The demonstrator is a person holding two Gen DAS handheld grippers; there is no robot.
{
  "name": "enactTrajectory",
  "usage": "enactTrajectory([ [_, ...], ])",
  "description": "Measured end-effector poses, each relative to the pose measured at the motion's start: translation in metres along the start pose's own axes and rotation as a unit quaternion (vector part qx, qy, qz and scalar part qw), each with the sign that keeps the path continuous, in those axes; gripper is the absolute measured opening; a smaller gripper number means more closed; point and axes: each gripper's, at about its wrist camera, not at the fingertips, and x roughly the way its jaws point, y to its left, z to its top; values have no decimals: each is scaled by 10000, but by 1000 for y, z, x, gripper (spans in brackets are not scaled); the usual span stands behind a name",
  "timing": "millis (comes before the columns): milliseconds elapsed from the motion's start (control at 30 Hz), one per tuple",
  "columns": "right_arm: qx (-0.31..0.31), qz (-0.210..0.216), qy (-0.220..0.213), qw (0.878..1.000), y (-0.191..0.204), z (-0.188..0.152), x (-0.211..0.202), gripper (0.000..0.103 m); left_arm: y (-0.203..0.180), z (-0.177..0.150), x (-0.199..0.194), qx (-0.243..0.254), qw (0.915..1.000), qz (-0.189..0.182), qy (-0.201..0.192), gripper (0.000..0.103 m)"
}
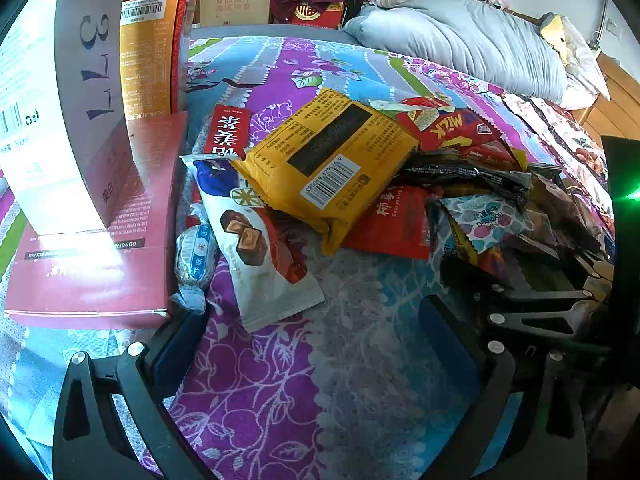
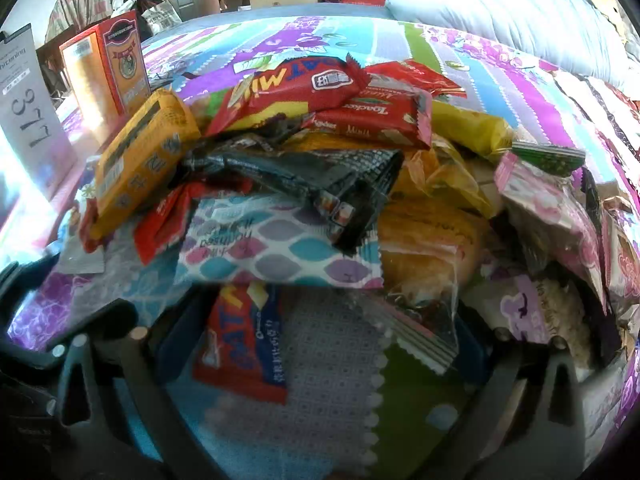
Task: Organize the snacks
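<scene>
Both grippers hang over the bed, fingers spread wide with nothing pinched between them. The snack pile [image 2: 320, 184] lies heaped on the flowered bedspread [image 1: 280, 380], toward the side where the grey pillow [image 1: 460, 36] rests at the bed's far edge.

The left gripper [image 1: 316, 340] is tilted down at bare cloth; the white chocolate packet [image 1: 256, 248] lies just ahead of its fingers, with the yellow packet [image 1: 328, 164] resting over its far end.

The right gripper [image 2: 320, 344] straddles the near edge of the heap: a red-and-blue packet [image 2: 240, 344] lies on the cloth between its fingers, closer to the left one, untouched, and the patterned packet [image 2: 280, 248] sits just beyond.

Boxes, among them a pink box [image 1: 100, 248], stand along the bed's left edge.
</scene>
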Motion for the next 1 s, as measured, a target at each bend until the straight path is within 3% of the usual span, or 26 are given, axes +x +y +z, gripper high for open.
enactTrajectory([
  [1000, -5, 3, 20, 10000, -2, -1, -2, 103, -3, -1, -1, -3, 10000, 3, -6, 102],
])
